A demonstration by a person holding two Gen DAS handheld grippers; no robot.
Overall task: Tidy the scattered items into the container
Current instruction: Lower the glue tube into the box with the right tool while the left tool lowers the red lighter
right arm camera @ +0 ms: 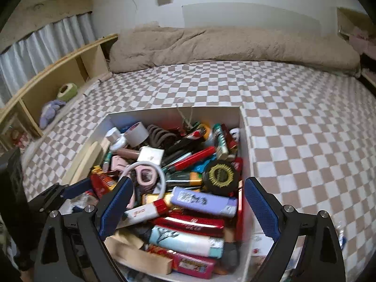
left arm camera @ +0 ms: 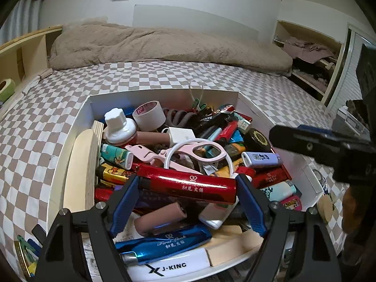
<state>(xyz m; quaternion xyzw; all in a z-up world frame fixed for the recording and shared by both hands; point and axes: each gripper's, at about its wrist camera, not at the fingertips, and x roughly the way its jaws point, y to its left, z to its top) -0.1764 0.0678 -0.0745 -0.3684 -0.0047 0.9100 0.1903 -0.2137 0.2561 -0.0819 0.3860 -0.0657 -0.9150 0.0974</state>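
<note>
The left wrist view shows the long glossy red metal cylinder (left arm camera: 188,183) lying crosswise on top of the heap, spanning the gap between the blue-padded jaws of our left gripper (left arm camera: 188,185). The pads touch its two ends, so we read the jaws as clamped on it lengthwise; that end-to-end hold would let it be laid flat on the pile. It sits over the near part of the white cardboard box (left arm camera: 164,95), the container, which rests on the brown-and-white checkered bed cover (left arm camera: 58,108).

Around it, at twelve o'clock, pink plastic scissors (left arm camera: 188,152) tangle with a white cord; at eleven, a white-capped bottle (left arm camera: 119,127) and a roll of white tape (left arm camera: 149,115). At six o'clock a blue metallic cylinder (left arm camera: 164,244) lies under the jaws.

In the right wrist view our right gripper (right arm camera: 188,209) hangs over the box's near right corner with jaws wide apart and nothing between the pads; below them lies a lilac plastic lighter (right arm camera: 204,201) on the pile.

We cannot tell how firmly the red cylinder is pinched. The box's near wall is cut off by both grippers. At three o'clock in the left view, a small round wooden disc (left arm camera: 325,208) lies outside the box, half hidden by the box's wall. The items at eight o'clock are cropped.
</note>
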